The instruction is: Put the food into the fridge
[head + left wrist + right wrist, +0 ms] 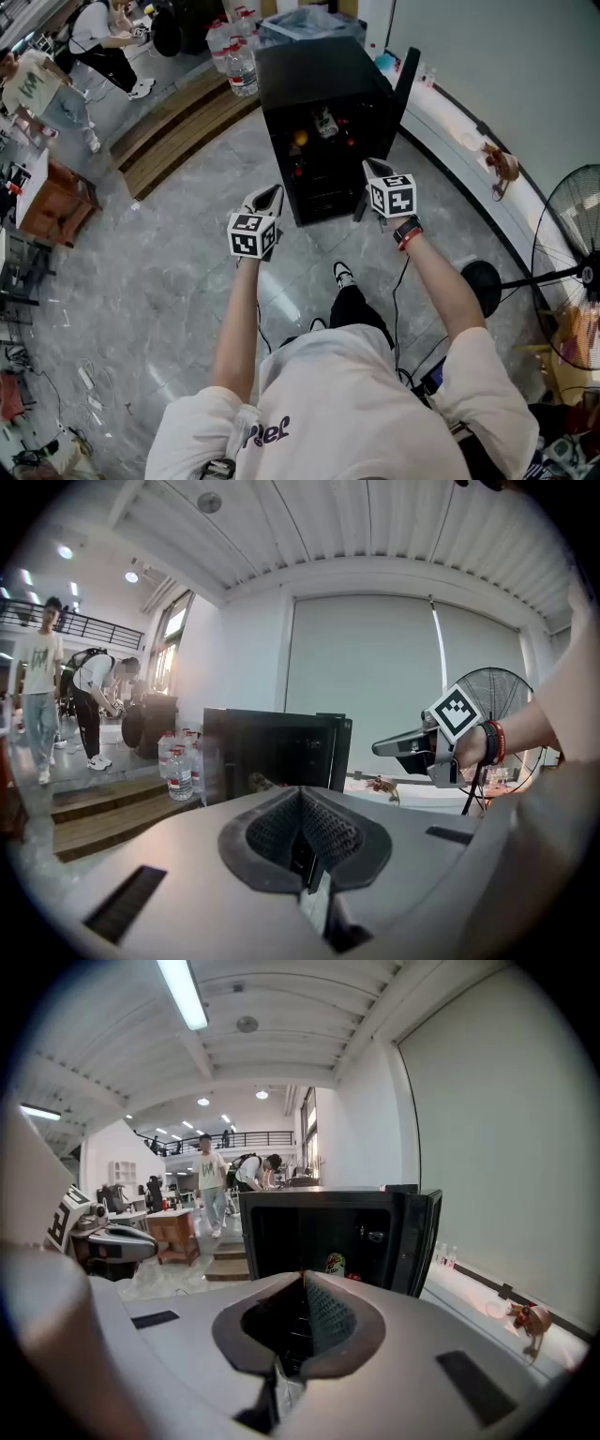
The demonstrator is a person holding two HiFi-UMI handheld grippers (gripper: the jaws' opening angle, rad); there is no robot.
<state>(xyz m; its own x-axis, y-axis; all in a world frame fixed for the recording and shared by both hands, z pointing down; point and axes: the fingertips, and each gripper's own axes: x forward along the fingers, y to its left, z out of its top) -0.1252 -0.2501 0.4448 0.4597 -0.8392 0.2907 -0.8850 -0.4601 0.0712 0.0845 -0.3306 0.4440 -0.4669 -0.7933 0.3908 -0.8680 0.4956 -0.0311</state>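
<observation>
Fridge [319,80] front open, door [406,82] standing right, floor [187,281] before it clear

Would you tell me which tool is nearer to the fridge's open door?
Right. The right tool is close beside the open door; the left tool is by the fridge's opposite front corner.

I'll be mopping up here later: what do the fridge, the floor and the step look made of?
Fridge: black, dull-sheened casing, probably painted metal or plastic; the look leaves it open. Floor: grey veined slabs with glossy reflections, likely polished stone or stone-look tile. Step: brown parallel planks, seemingly wood.
</observation>
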